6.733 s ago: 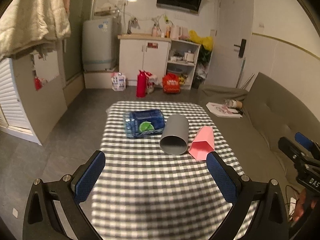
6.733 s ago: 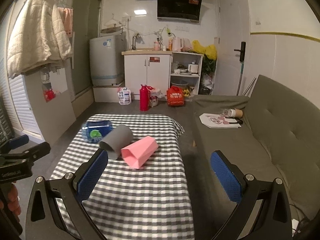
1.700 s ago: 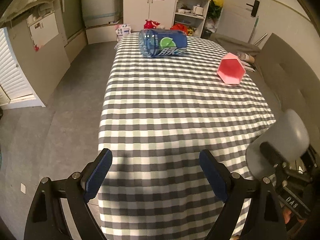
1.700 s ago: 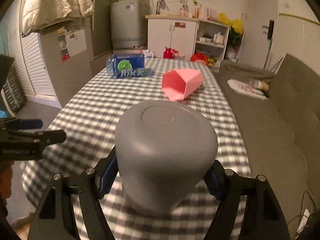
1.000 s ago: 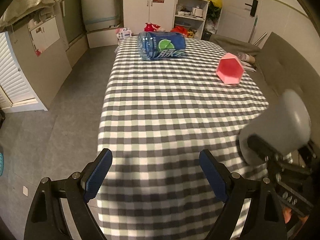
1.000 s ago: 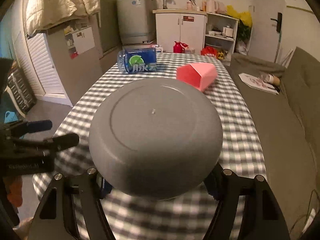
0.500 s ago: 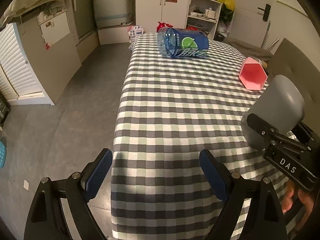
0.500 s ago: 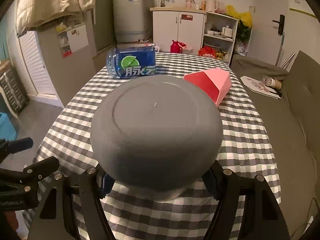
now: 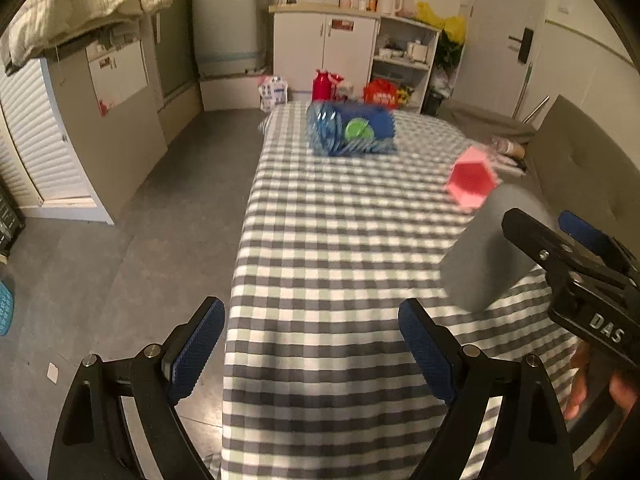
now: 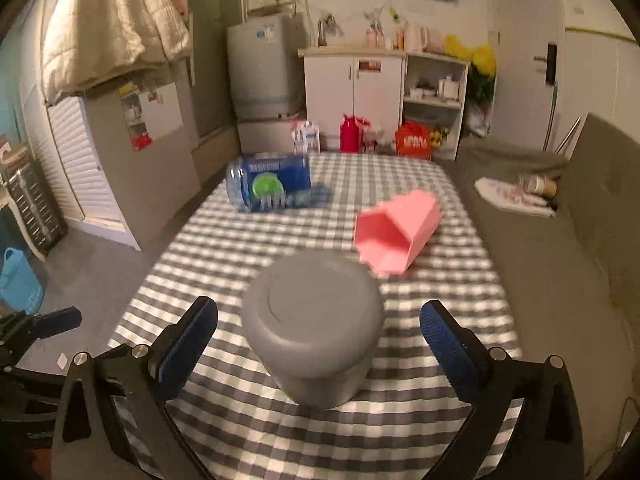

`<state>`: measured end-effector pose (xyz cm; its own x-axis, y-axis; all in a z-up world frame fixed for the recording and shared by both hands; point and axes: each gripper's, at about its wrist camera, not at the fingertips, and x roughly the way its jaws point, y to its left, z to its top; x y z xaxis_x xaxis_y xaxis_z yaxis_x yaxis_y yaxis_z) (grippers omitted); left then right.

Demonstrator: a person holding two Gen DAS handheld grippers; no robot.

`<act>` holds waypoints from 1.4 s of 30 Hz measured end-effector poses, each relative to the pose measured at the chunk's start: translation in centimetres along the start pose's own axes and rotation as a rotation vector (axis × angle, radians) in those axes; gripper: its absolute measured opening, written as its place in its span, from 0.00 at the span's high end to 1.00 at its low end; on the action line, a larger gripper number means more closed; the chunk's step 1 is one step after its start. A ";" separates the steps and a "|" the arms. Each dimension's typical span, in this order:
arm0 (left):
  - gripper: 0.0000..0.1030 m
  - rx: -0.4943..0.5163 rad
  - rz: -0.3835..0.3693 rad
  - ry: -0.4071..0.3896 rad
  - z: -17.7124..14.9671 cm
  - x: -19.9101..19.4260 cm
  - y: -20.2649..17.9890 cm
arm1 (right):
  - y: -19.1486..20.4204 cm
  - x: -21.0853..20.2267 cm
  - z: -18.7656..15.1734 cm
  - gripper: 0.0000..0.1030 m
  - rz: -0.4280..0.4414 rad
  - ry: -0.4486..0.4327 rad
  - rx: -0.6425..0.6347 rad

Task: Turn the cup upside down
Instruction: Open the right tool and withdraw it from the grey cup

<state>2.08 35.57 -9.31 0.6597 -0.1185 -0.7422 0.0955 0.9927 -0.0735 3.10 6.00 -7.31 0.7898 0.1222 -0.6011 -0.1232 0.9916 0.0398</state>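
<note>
The grey cup (image 10: 314, 328) stands upside down on the checked tablecloth (image 10: 248, 248), base up, between my right gripper's open fingers. My right gripper (image 10: 318, 344) is open, its blue pads apart from the cup's sides. In the left wrist view the grey cup (image 9: 486, 256) stands at the right, with the right gripper's black fingers (image 9: 536, 240) around it. My left gripper (image 9: 312, 348) is open and empty over the table's near edge.
A pink hexagonal cup (image 10: 394, 232) lies on its side just behind the grey cup. A blue water bottle (image 10: 272, 186) lies on its side at the far left of the table. A grey sofa (image 10: 568, 240) runs along the right. Floor lies to the left.
My right gripper has opened and let go of the grey cup, which now stands upside down on the table. The gripper has drawn back a little. The left gripper has shifted slightly.
</note>
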 end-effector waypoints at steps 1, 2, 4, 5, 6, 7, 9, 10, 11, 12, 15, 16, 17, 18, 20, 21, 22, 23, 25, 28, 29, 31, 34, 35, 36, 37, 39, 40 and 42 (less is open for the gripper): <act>0.11 0.001 -0.008 -0.019 0.2 -0.8 -0.2 | -0.1 -1.3 0.3 0.01 0.007 -0.021 0.004; 0.11 0.007 -0.010 -0.048 0.4 -2.0 -0.6 | -0.2 -2.7 0.6 0.01 0.010 -0.046 0.005; 0.11 0.018 -0.016 -0.080 0.6 -3.5 -1.2 | -0.6 -5.0 0.9 0.01 0.009 -0.087 0.003; 0.11 0.022 -0.022 -0.097 0.6 -4.2 -1.5 | -0.7 -6.0 1.0 0.00 0.006 -0.104 0.001; 0.11 0.022 -0.029 -0.121 0.6 -5.1 -1.8 | -0.9 -7.2 1.1 0.00 0.005 -0.122 -0.001; 0.11 0.022 -0.036 -0.141 0.5 -5.8 -2.1 | -1.2 -8.4 1.2 0.00 0.003 -0.140 -0.002; 0.07 0.022 -0.058 -0.179 0.1 -7.1 -2.8 | -1.8 -10.3 1.0 0.00 -0.007 -0.168 0.004; 0.04 0.021 -0.068 -0.197 -0.3 -7.7 -3.1 | -2.2 -11.2 0.7 0.00 -0.012 -0.180 0.014; 0.03 0.020 -0.075 -0.211 -0.5 -8.0 -3.4 | -2.5 -11.8 0.5 0.00 -0.015 -0.187 0.020; 0.03 0.018 -0.082 -0.227 -0.8 -8.4 -3.8 | -2.9 -12.4 0.1 0.00 -0.023 -0.191 0.025; 0.02 0.029 -0.086 -0.252 -1.5 -9.2 -4.6 | -4.2 -13.4 -1.2 0.00 -0.058 -0.197 0.051; 0.02 0.039 -0.073 -0.271 -1.8 -9.6 -4.9 | -4.5 -13.6 -1.6 0.00 -0.060 -0.198 0.068; 0.02 0.047 -0.058 -0.290 -2.0 -9.8 -5.1 | -4.8 -13.8 -2.1 0.00 -0.066 -0.198 0.084; 0.02 0.052 -0.048 -0.307 -2.3 -10.0 -5.2 | -5.1 -14.1 -2.7 0.00 -0.077 -0.203 0.095; 0.02 0.057 -0.024 -0.352 -3.0 -10.5 -5.3 | -5.2 -14.4 -3.7 0.00 -0.098 -0.215 0.101; 0.02 0.056 -0.008 -0.380 -3.4 -10.6 -5.3 | -5.0 -14.4 -4.2 0.00 -0.109 -0.223 0.095; 0.02 0.054 0.007 -0.403 -3.8 -10.7 -5.2 | -4.6 -14.4 -4.8 0.00 -0.126 -0.226 0.080; 0.02 0.053 0.016 -0.416 -4.0 -10.7 -5.1 | -4.5 -14.4 -5.1 0.00 -0.129 -0.231 0.072; 0.02 0.060 0.044 -0.448 -4.7 -10.5 -4.9 | -4.1 -14.5 -5.7 0.00 -0.142 -0.250 0.066; 0.02 0.080 0.059 -0.469 -5.5 -10.2 -5.0 | -3.9 -14.3 -6.4 0.00 -0.146 -0.259 0.065; 0.02 0.085 0.064 -0.476 -5.8 -10.0 -5.0 | -3.9 -14.2 -6.6 0.00 -0.145 -0.255 0.068; 0.02 0.085 0.070 -0.492 -6.1 -9.9 -4.9 | -3.7 -14.0 -7.3 0.00 -0.151 -0.250 0.064; 0.02 0.074 0.072 -0.487 -6.3 -9.6 -4.7 | -3.4 -13.8 -7.9 0.00 -0.155 -0.242 0.041; 0.02 0.071 0.073 -0.486 -6.3 -9.5 -4.6 | -3.3 -13.7 -8.0 0.00 -0.152 -0.243 0.042; 0.02 0.066 0.068 -0.487 -6.3 -9.5 -4.5 | -3.3 -13.8 -8.0 0.00 -0.151 -0.247 0.046; 0.02 0.062 0.064 -0.488 -6.3 -9.5 -4.4 | -3.4 -13.8 -8.0 0.00 -0.153 -0.248 0.049; 0.02 0.058 0.063 -0.496 -6.5 -9.8 -4.2 | -3.5 -13.8 -8.1 0.00 -0.151 -0.250 0.054; 0.02 0.057 0.060 -0.497 -6.5 -9.8 -4.1 | -3.5 -13.7 -8.2 0.00 -0.152 -0.244 0.054; 0.02 0.055 0.056 -0.494 -6.6 -9.8 -4.0 | -3.5 -13.6 -8.2 0.00 -0.151 -0.242 0.057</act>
<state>-9.69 32.86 -6.13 0.9380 -0.0747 -0.3384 0.0804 0.9968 0.0029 -12.18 0.48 -5.83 0.9177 -0.0275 -0.3963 0.0355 0.9993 0.0127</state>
